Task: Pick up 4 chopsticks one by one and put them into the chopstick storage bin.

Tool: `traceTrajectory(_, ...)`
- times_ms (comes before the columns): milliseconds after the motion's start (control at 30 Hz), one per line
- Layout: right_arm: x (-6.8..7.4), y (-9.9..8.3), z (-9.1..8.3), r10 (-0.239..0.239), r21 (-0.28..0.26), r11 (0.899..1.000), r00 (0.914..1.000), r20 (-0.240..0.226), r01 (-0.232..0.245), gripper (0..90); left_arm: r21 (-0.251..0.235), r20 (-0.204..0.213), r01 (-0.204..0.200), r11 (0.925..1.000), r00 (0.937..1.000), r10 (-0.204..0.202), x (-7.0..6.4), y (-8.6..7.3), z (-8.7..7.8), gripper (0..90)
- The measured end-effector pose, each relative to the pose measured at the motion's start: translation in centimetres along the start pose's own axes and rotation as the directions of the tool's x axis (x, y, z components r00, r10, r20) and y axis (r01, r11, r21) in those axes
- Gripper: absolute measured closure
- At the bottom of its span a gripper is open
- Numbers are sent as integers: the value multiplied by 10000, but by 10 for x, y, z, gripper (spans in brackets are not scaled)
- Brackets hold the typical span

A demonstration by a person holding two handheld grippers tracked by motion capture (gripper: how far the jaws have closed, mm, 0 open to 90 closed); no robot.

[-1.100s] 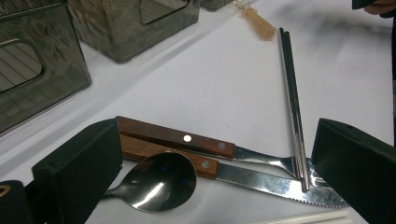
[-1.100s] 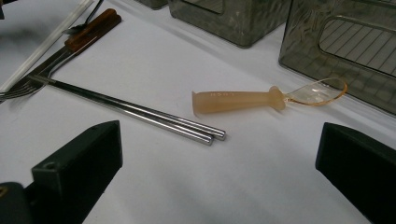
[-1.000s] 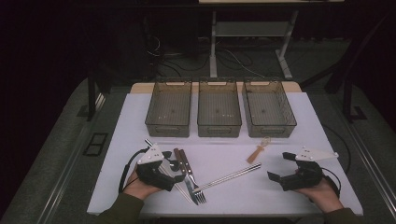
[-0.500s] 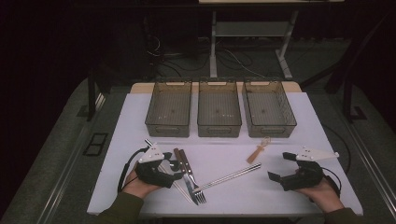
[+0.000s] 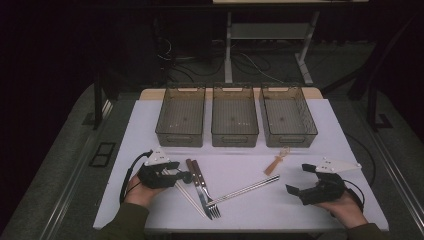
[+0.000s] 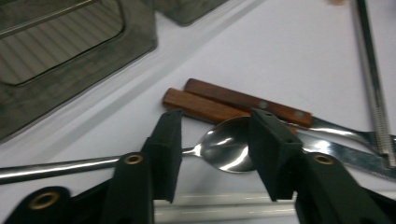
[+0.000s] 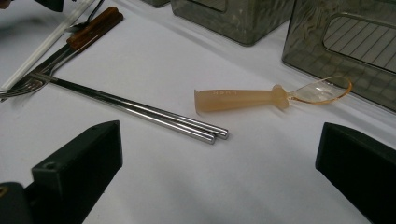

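Fingers (image 6: 166, 149) of the left gripper (image 6: 217, 154) stand spread, with the bowl of a metal spoon (image 6: 229, 149) lying flat on the surface between them; the far finger covers part of the bowl's edge, and whether either finger touches the metal cannot be told. The spoon's handle runs away to the left of that view across the white surface (image 6: 280, 46). Just beyond the bowl lie two wooden-handled pieces, a knife (image 6: 219, 111) and a fork (image 6: 243, 99), side by side and touching the spoon's far rim or overlapping it. Nearer the camera, under the fingers, a pale chopstick pair (image 6: 224, 212) lies crosswise. In the high view the left gripper (image 5: 187, 176) sits at the near left of the surface, with the cutlery cluster just to its right and steel chopsticks (image 5: 247, 189) slanting from the fork tines toward the middle. The right gripper (image 5: 300, 179), at the near right, also has its fingers spread wide, holding nothing; ahead of it in its own view lie the steel chopstick tips (image 7: 205, 131) and a small amber plastic spoon (image 7: 261, 99), apart from each other. Three grey bins (image 5: 235, 117) stand in a row along the far side, well apart from both grippers. Bare surface lies between the two grippers and between the cutlery and the bins; the near edge runs close under both hands.
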State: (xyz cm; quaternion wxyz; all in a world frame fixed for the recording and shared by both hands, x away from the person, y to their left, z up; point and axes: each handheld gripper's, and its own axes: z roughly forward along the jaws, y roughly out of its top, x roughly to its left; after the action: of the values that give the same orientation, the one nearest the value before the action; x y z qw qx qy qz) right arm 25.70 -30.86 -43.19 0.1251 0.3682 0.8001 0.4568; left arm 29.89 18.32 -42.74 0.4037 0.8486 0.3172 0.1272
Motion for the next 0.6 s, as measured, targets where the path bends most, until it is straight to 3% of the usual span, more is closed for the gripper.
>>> traceTrajectory(133,-1,0,0,28,10,10000,10000,9,-28,5,238,-347,-55,9997,9994,63,5,0,0,679)
traceTrajectory(367,-1,0,0,17,-6,10000,10000,13,-17,5,630,-928,211,9978,9956,-152,18,-3,-4,844)
traceTrajectory(600,-1,0,0,32,34,10000,10000,38,-32,5,847,-998,592,9946,9937,-507,31,-7,-3,890)
